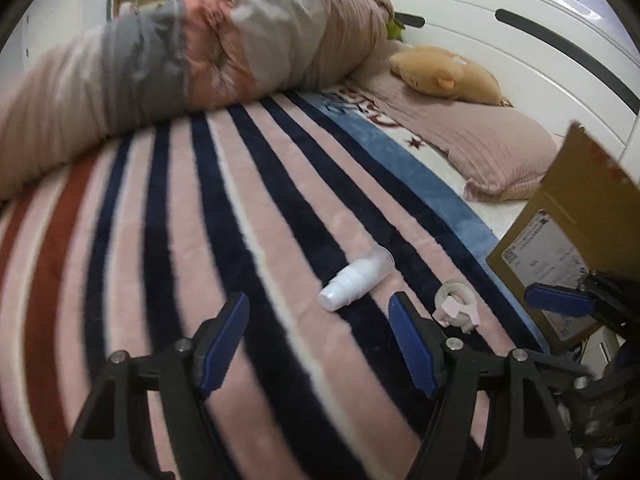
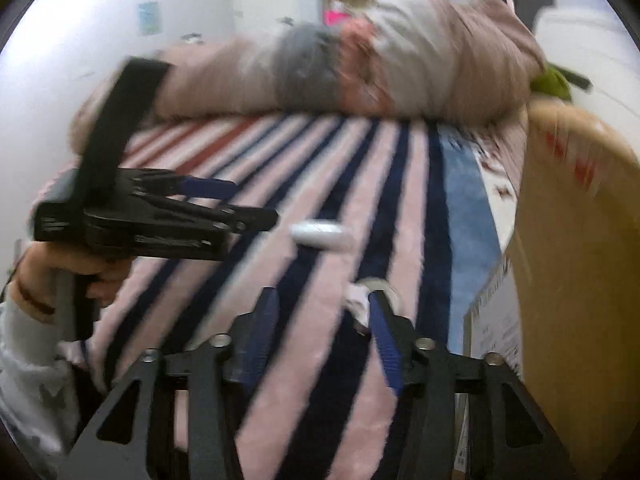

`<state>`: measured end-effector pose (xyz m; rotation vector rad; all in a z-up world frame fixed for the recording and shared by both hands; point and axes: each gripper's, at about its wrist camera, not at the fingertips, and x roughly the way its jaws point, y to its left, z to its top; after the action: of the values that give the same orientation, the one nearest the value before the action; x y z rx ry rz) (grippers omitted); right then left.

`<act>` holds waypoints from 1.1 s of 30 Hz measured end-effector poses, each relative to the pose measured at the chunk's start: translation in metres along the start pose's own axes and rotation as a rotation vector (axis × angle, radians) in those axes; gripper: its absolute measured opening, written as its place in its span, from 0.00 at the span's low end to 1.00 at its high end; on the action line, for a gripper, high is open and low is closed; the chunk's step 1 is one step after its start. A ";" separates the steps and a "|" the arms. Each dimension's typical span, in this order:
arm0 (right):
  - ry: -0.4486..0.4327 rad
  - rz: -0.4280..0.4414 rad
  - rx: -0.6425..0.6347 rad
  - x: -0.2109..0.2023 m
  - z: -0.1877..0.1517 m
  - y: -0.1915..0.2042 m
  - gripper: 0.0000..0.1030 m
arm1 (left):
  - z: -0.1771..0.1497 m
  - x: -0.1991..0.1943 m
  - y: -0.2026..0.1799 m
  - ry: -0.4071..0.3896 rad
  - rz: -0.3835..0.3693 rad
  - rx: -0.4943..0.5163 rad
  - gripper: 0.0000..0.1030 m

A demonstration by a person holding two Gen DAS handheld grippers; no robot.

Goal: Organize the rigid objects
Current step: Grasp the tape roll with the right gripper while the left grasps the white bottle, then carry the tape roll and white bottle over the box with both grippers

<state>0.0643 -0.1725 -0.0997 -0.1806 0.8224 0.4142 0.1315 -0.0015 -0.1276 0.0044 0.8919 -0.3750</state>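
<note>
Bottle [image 1: 354, 280] — small white plastic, clear cap, lying on its side on the striped blanket [image 1: 248, 216] just ahead of my left gripper [image 1: 316, 340], jaws spread and empty — likely light, stiff, slick; I'd pinch across its ribbed mid-body.

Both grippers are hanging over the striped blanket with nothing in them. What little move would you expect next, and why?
Probably the left gripper eases forward and closes on the small white pump bottle with the clear cap. That bottle lies on its side on the striped blanket, just beyond the open fingers and almost centred between them. The brown cardboard box stands open nearby, a likely place for it.
</note>
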 end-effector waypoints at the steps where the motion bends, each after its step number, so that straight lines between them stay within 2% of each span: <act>1: 0.005 -0.032 0.015 0.003 -0.004 -0.004 0.52 | 0.001 0.010 0.000 0.012 -0.005 -0.005 0.67; 3: 0.027 -0.077 0.018 0.020 -0.011 -0.009 0.52 | 0.002 0.031 -0.002 0.042 -0.017 -0.002 0.67; 5: 0.054 -0.076 0.006 0.035 -0.015 -0.011 0.52 | 0.003 0.047 -0.004 0.061 -0.022 -0.002 0.67; 8: 0.064 -0.073 0.010 0.047 -0.019 -0.017 0.52 | 0.007 0.055 -0.007 0.037 -0.023 -0.002 0.64; 10: 0.062 -0.070 0.018 0.052 -0.019 -0.020 0.52 | 0.010 0.056 -0.012 0.023 -0.032 0.016 0.47; 11: 0.053 -0.070 0.024 0.053 -0.019 -0.022 0.52 | 0.010 0.056 -0.015 0.024 -0.040 0.025 0.31; 12: 0.048 -0.070 0.025 0.053 -0.020 -0.021 0.52 | 0.010 0.056 -0.017 0.028 -0.038 0.035 0.24; 16: 0.035 -0.067 0.025 0.054 -0.018 -0.019 0.52 | 0.002 0.047 -0.018 0.034 -0.040 0.050 0.22; 19: 0.033 -0.065 0.019 0.062 -0.016 -0.017 0.52 | -0.010 0.033 -0.012 0.041 -0.044 0.030 0.22; 24: 0.029 -0.067 0.011 0.068 -0.013 -0.016 0.52 | -0.044 0.003 -0.002 0.050 -0.008 -0.004 0.22; 27: 0.031 -0.067 0.026 0.068 -0.012 -0.017 0.52 | -0.054 -0.004 0.003 0.037 -0.017 -0.038 0.23; 29: 0.029 -0.073 0.030 0.069 -0.010 -0.017 0.50 | -0.055 -0.001 0.003 0.037 -0.012 -0.034 0.24; 31: 0.026 -0.082 0.023 0.070 -0.010 -0.017 0.42 | -0.052 0.002 0.003 0.025 -0.019 -0.044 0.27; 33: 0.020 -0.086 0.014 0.070 -0.010 -0.016 0.38 | -0.049 0.007 0.006 0.013 -0.034 -0.069 0.29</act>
<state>0.1063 -0.1697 -0.1585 -0.2070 0.8344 0.3267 0.0999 0.0098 -0.1649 -0.0720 0.9188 -0.3757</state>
